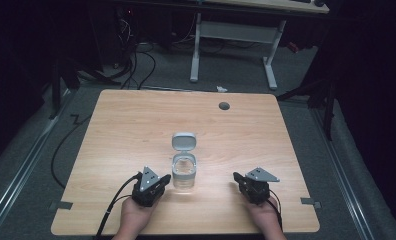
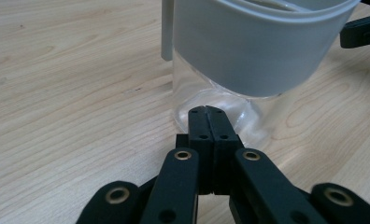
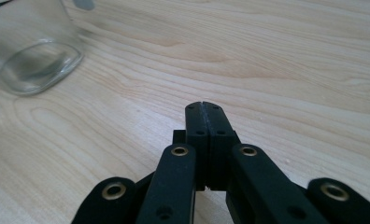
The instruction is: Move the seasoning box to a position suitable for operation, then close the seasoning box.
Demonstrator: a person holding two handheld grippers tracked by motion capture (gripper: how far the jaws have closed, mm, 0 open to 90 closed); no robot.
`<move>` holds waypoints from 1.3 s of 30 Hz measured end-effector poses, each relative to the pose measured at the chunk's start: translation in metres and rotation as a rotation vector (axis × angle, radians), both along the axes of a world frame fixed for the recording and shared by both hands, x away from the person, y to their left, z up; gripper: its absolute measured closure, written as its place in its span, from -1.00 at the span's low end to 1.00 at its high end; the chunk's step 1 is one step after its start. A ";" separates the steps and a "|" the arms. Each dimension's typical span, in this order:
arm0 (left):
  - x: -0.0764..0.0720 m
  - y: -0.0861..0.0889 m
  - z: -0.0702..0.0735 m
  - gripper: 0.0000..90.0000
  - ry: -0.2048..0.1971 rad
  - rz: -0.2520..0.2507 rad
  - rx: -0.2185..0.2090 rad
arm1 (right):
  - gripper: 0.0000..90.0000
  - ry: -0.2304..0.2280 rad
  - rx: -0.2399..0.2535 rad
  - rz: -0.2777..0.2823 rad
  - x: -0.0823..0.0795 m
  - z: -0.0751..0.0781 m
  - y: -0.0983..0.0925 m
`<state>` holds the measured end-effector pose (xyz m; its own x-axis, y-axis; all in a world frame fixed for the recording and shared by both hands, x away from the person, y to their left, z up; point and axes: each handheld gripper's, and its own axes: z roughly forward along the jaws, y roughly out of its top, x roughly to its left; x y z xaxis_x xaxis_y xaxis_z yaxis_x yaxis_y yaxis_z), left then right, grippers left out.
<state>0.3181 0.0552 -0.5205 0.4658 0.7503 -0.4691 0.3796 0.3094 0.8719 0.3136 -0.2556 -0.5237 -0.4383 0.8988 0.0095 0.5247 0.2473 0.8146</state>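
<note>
A clear glass jar (image 1: 184, 174) with a grey collar stands upright near the middle of the wooden table (image 1: 136, 120), its grey flip lid (image 1: 184, 141) hinged open toward the far side. My left gripper (image 1: 162, 181) rests just left of the jar, jaws pressed together with nothing between them. In the left gripper view the jar (image 2: 248, 51) looms right ahead of the shut gripper (image 2: 206, 109). My right gripper (image 1: 237, 178) lies on the table to the jar's right, apart from it, also shut and empty. The right gripper view shows its gripper (image 3: 205, 106) with the jar's glass base (image 3: 36, 65) at upper left.
A round grey grommet (image 1: 224, 105) sits near the table's far edge. Cables (image 1: 111, 210) trail from both grippers off the near edge. Beyond the table stand a white desk frame (image 1: 234, 45) and floor cables on grey carpet.
</note>
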 end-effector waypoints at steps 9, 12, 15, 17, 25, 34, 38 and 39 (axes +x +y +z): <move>0.001 0.009 -0.003 0.86 0.000 -0.005 0.006 | 1.00 -0.035 0.030 0.001 -0.001 0.008 0.013; -0.003 0.008 -0.007 0.82 0.006 -0.027 0.014 | 1.00 -0.046 0.037 0.002 0.002 0.015 0.018; -0.007 0.007 -0.007 0.83 0.011 -0.038 0.005 | 1.00 -0.041 0.043 0.007 0.005 0.017 0.023; -0.014 0.007 -0.006 0.83 0.023 -0.058 -0.007 | 1.00 -0.035 0.054 0.031 0.010 0.021 0.031; -0.021 0.005 -0.008 0.90 0.032 -0.070 -0.013 | 1.00 -0.050 0.087 0.066 0.027 0.040 0.053; -0.022 -0.001 -0.010 0.91 0.028 -0.076 0.004 | 1.00 -0.058 0.079 0.084 0.052 0.051 0.068; -0.023 -0.002 -0.010 0.91 0.038 -0.084 -0.005 | 1.00 -0.049 0.086 0.091 0.062 0.052 0.073; -0.023 -0.003 -0.010 0.91 0.039 -0.086 -0.006 | 1.00 -0.046 0.092 0.090 0.065 0.052 0.074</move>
